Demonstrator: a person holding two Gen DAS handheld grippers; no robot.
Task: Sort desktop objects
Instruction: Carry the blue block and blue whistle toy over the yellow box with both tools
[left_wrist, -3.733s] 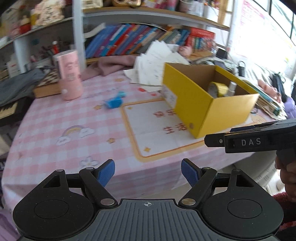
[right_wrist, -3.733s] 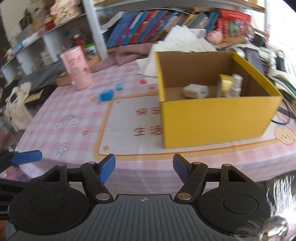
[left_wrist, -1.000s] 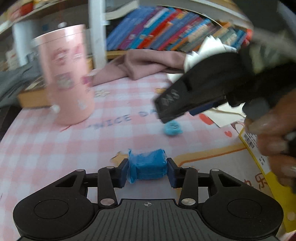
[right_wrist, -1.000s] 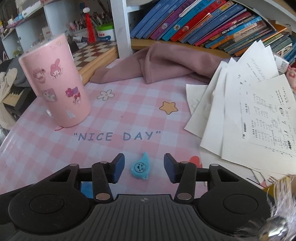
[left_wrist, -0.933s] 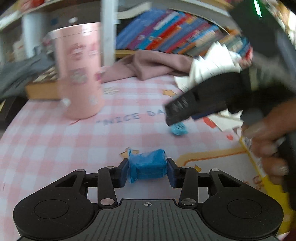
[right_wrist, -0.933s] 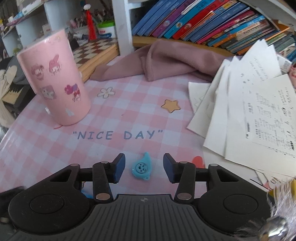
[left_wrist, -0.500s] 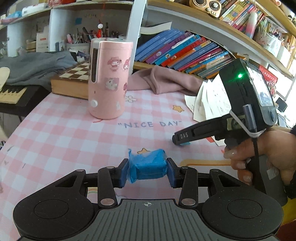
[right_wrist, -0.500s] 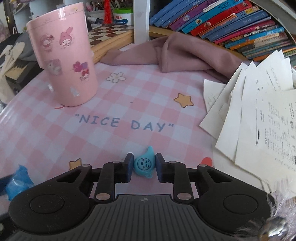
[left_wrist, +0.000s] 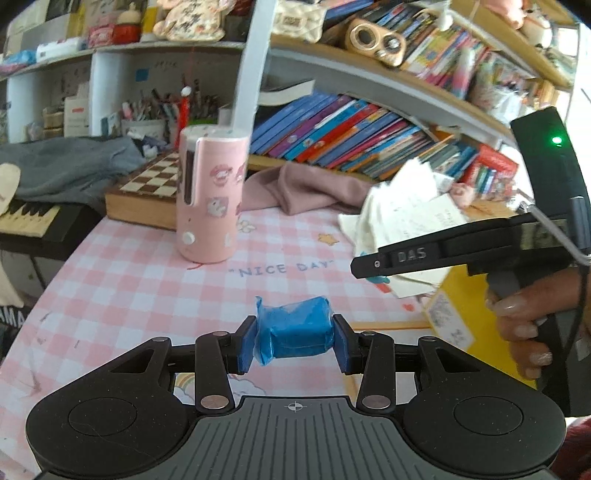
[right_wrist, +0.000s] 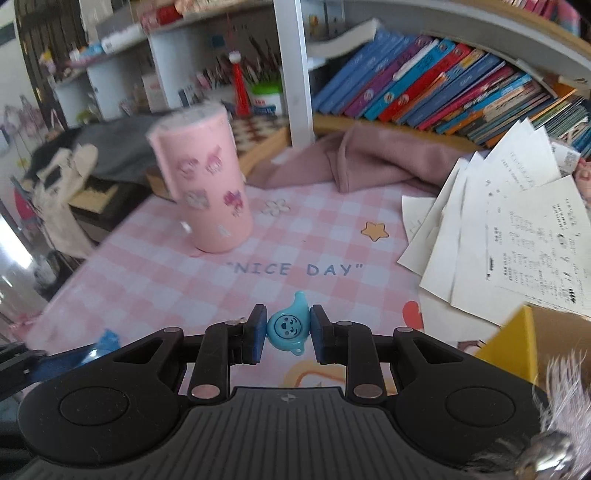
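Observation:
My left gripper (left_wrist: 294, 341) is shut on a blue wrapped packet (left_wrist: 293, 328) and holds it above the pink checked tablecloth (left_wrist: 122, 280). My right gripper (right_wrist: 287, 332) is shut on a small light-blue drop-shaped charm with a smiley face (right_wrist: 289, 325), also lifted off the cloth. In the left wrist view the right gripper's body (left_wrist: 454, 251) reaches in from the right, held by a hand (left_wrist: 528, 325). The yellow cardboard box shows as a corner at the right (right_wrist: 513, 347) and behind that hand (left_wrist: 454, 314).
A tall pink cup with stickers (right_wrist: 203, 184) stands on the cloth at the back left. Loose printed papers (right_wrist: 517, 229) lie at the right. A mauve cloth (right_wrist: 369, 158), a chessboard box (left_wrist: 147, 188) and shelves of books (right_wrist: 424, 92) line the back.
Both grippers closed on their objects and have risen off the cloth. The right gripper shut on the charm within the last second; the left has held the packet throughout that second.

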